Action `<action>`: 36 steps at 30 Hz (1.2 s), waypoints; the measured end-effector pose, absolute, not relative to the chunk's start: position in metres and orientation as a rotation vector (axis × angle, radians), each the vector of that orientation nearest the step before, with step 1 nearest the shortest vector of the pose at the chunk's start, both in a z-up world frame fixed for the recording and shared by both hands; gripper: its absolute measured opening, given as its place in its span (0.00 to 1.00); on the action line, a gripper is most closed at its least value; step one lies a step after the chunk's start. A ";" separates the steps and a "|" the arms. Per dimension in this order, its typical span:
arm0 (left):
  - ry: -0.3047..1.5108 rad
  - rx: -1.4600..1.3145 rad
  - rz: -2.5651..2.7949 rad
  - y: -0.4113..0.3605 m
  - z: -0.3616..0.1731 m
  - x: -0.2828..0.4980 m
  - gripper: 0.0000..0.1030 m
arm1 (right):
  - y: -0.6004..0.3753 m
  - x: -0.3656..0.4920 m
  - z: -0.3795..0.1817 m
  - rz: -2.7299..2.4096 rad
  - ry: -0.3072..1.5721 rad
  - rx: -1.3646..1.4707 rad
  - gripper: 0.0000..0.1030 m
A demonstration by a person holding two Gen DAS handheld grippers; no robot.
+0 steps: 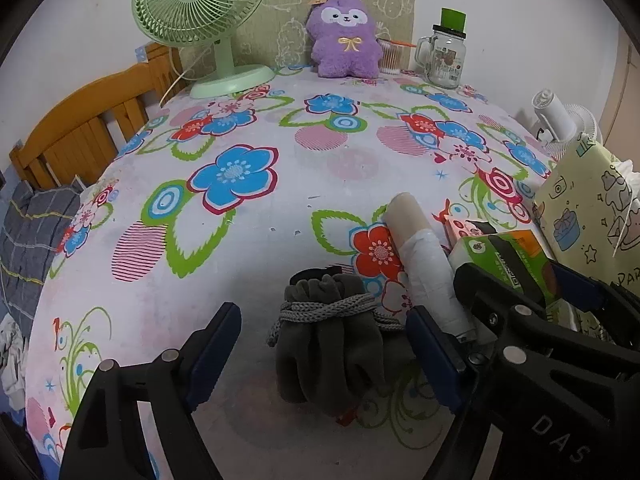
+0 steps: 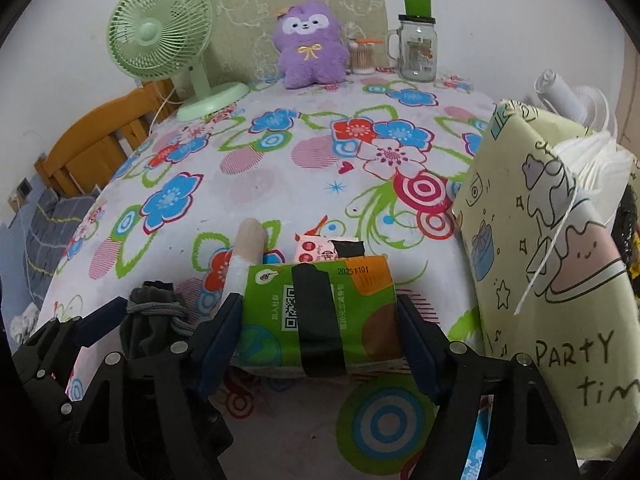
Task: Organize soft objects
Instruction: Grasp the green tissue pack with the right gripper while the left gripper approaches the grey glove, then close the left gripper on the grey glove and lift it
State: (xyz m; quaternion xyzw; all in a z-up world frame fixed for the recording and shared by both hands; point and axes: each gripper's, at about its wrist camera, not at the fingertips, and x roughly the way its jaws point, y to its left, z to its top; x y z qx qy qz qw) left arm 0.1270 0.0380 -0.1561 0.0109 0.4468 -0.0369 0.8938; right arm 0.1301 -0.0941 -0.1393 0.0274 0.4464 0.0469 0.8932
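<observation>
A dark grey drawstring pouch (image 1: 332, 340) lies on the flowered table cover, between the jaws of my open left gripper (image 1: 324, 348); the pouch also shows in the right wrist view (image 2: 152, 320). My right gripper (image 2: 320, 336) is shut on a green tissue pack (image 2: 320, 312) with a black band, held just above the table; the pack also shows in the left wrist view (image 1: 508, 264). A beige roll wrapped in white tape (image 1: 424, 256) lies between pouch and pack. A purple plush toy (image 1: 344, 38) stands at the far edge.
A pale green paper bag (image 2: 560, 280) with tissue inside stands at the right. A green desk fan (image 1: 200, 12), a cotton swab jar (image 2: 362, 56) and a glass mug jar (image 1: 444, 56) stand at the back. A small pink packet (image 2: 316, 250) lies behind the pack. A wooden bed frame (image 1: 80, 128) is left.
</observation>
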 end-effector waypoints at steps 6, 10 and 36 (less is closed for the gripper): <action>0.927 0.016 -0.081 0.041 -0.158 0.129 0.83 | -0.092 0.135 -0.142 0.092 0.934 0.055 0.72; 0.934 -0.007 -0.095 0.044 -0.158 0.130 0.83 | -0.092 0.135 -0.140 0.080 0.923 0.046 0.71; 0.897 -0.001 -0.128 0.043 -0.149 0.110 0.46 | -0.068 0.112 -0.125 0.157 0.875 0.005 0.71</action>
